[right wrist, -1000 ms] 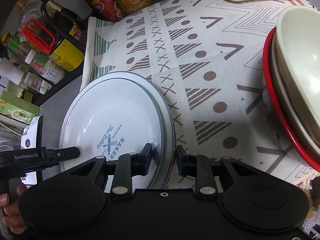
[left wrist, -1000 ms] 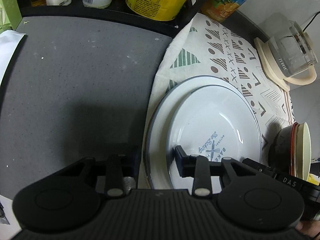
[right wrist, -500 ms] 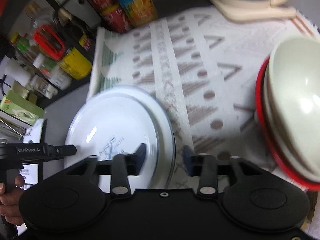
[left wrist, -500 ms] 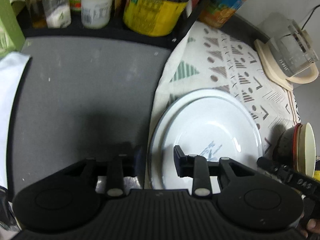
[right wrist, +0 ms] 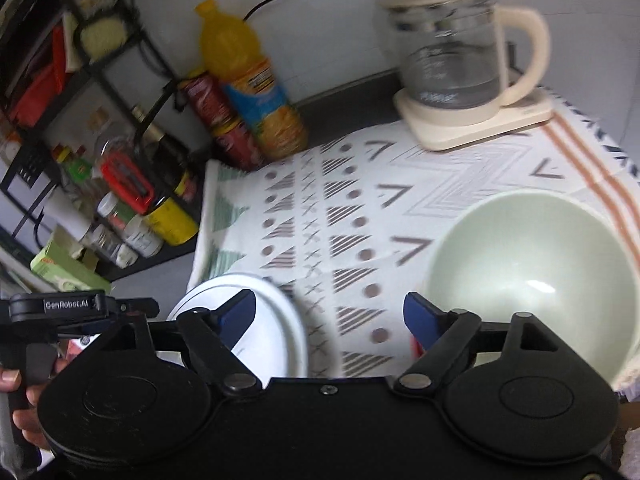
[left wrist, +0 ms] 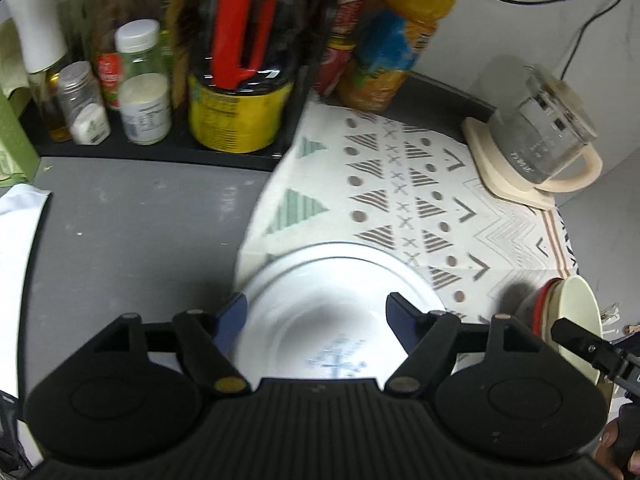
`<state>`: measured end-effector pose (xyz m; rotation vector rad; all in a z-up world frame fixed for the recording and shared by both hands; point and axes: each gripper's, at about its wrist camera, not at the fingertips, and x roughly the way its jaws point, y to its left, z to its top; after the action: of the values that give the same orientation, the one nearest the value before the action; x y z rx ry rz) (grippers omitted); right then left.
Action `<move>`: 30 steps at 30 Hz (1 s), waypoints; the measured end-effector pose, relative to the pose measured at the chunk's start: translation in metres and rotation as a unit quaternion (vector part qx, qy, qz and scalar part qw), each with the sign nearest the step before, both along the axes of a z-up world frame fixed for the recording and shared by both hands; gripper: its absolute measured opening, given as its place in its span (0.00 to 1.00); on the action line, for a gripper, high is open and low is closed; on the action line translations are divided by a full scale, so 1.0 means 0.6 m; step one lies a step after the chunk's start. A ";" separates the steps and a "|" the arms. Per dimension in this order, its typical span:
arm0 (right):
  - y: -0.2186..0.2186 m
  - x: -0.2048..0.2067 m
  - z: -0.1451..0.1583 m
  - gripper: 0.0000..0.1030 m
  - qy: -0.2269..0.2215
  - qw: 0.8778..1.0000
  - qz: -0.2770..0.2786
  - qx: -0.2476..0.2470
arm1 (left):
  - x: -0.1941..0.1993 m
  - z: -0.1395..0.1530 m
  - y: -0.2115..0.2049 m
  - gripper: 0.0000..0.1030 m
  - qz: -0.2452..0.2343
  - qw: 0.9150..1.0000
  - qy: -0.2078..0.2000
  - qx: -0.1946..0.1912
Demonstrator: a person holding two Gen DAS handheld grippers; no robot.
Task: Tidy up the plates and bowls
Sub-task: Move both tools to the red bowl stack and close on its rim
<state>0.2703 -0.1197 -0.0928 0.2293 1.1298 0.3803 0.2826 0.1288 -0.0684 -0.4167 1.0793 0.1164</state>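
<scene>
Two stacked white plates (left wrist: 332,292) (right wrist: 276,332) lie on the patterned cloth (left wrist: 400,200) (right wrist: 360,216) at its left edge. My left gripper (left wrist: 316,312) hovers above them, its jaws opening, and its pads do not touch the plates. A pale green bowl (right wrist: 528,276) (left wrist: 576,312) nests in red-rimmed bowls on the right. My right gripper (right wrist: 330,314) hangs over the cloth between the plates and the bowl, jaws opening, nothing between them.
A rack of jars and bottles (left wrist: 160,80) (right wrist: 120,200) lines the back left on the grey counter (left wrist: 140,220). An orange juice bottle (right wrist: 248,80) and red cans (right wrist: 224,124) stand at the wall. A glass kettle (right wrist: 460,56) (left wrist: 536,148) sits back right.
Both grippers have let go of the plate rims, opened wide and risen, tilting up toward the back. The plates stay stacked on the cloth.
</scene>
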 end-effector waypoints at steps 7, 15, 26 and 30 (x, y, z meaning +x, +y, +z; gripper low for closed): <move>-0.074 0.006 0.032 0.84 -0.037 0.999 -0.021 -0.008 | 0.022 0.017 -0.082 0.74 -0.019 1.000 -0.017 -0.009; -0.151 0.013 0.042 0.84 -0.049 0.997 -0.052 -0.028 | 0.047 0.026 -0.177 0.74 -0.043 0.998 -0.029 -0.020; -0.242 0.000 0.025 0.84 -0.031 0.995 -0.084 -0.046 | 0.069 0.014 -0.297 0.74 -0.082 0.996 -0.029 -0.027; -0.261 -0.006 0.016 0.84 -0.018 0.994 -0.092 -0.048 | 0.076 0.008 -0.333 0.74 -0.095 0.995 -0.025 -0.033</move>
<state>0.2668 -0.2764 -0.0830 0.2380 1.0788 0.1662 0.3283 -0.0708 -0.0638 -0.3721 1.0705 -0.0967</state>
